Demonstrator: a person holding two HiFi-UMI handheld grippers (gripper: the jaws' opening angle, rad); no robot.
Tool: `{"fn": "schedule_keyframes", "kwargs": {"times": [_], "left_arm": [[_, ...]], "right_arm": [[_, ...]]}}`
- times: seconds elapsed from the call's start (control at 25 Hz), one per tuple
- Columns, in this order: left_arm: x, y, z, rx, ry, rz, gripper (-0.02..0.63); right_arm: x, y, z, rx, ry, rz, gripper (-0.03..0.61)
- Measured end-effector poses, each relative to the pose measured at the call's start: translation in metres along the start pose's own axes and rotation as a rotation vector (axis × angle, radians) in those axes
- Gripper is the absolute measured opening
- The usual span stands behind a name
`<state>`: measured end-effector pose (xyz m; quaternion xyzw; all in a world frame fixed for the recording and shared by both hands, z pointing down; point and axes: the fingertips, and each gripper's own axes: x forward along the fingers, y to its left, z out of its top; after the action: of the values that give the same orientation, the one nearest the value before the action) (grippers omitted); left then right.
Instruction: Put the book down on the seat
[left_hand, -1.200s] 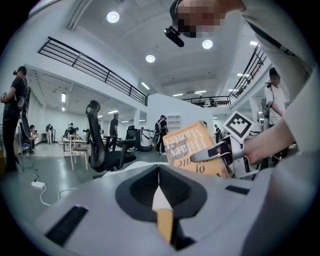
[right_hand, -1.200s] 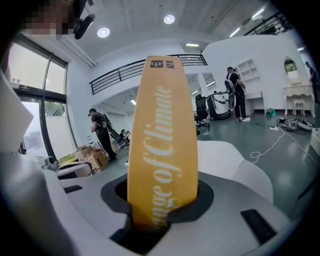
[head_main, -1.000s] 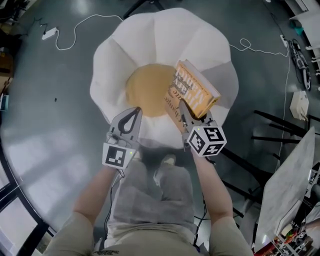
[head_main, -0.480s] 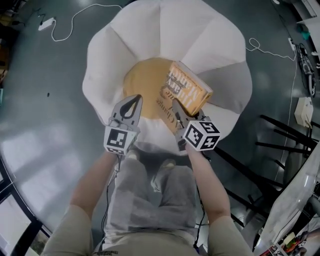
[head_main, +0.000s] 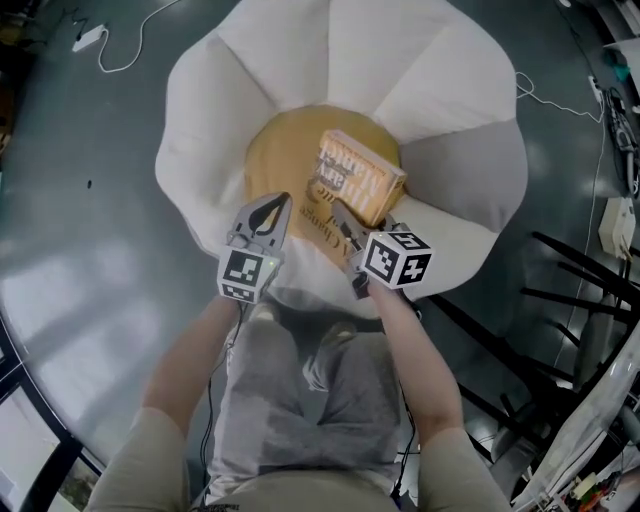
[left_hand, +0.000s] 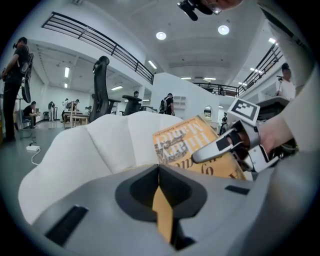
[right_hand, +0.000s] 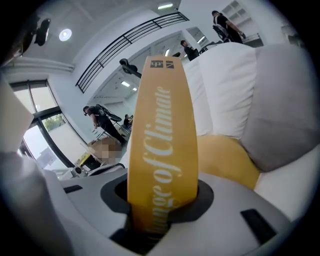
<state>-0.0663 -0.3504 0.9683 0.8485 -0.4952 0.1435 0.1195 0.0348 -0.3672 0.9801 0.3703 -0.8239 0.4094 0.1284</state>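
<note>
"Two grippers and one book, is that the count?"

"Yes. One left gripper (head_main: 279, 199), one right gripper (head_main: 346, 214) and one yellow book (head_main: 357, 178). They are over one flower-shaped seat (head_main: 282, 160) with a yellow centre, white petals and a single grey petal (head_main: 465, 170) at 3 o'clock."

"What can't you make out?"

"Whether the book's far end touches the cushion. It tilts over the 3 o'clock side of the centre. Its near end is buried in the right gripper, so the first letters on the spine are cut off. The seat's top petals run out of the head view at 12 o'clock."

"Any print you can read?"

"From the right gripper view the spine reads '…nge of Climate' in white, with two small dark squares at its top. The cover's big letters show upside down in the left gripper view, and I cannot read them surely."

"And the grips?"

"The right gripper is clamped on the book's spine end, jaws held apart by its thickness. The left gripper, at 7 o'clock of the centre, has its jaws pressed together on nothing, near the book but apart from it."
</note>
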Motion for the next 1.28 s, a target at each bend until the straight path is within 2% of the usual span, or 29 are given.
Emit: {"fn": "schedule_keyframes", "kwargs": {"times": [0.16,0.24,0.44,0.68,0.84,1.08,1.28], "left_arm": [[0.005,-0.009,-0.023,-0.003,0.035,-0.030,0.009],[0.006,-0.013,-0.029,0.005,0.046,-0.053,0.009],[0.014,-0.022,-0.037,0.016,0.059,-0.091,0.009],[0.017,-0.018,-0.046,0.013,0.079,-0.102,0.009],[0.011,-0.021,-0.035,0.005,0.082,-0.093,0.010],[-0.009,-0.024,-0.006,-0.032,0.089,-0.082,0.009],[-0.030,-0.012,0.036,-0.101,0.072,-0.029,0.009]], "right_arm": [[0.007,-0.020,-0.018,-0.138,0.041,-0.095,0.157],[0.009,-0.029,-0.024,-0.174,0.049,-0.127,0.188],[0.010,-0.059,-0.036,-0.171,0.063,-0.195,0.237],[0.004,-0.088,-0.042,-0.225,0.086,-0.336,0.362],[-0.016,-0.097,-0.039,-0.226,0.081,-0.418,0.403],[-0.044,-0.075,-0.022,-0.248,0.066,-0.414,0.414],[-0.075,-0.038,0.007,-0.234,0.026,-0.389,0.410]]}}
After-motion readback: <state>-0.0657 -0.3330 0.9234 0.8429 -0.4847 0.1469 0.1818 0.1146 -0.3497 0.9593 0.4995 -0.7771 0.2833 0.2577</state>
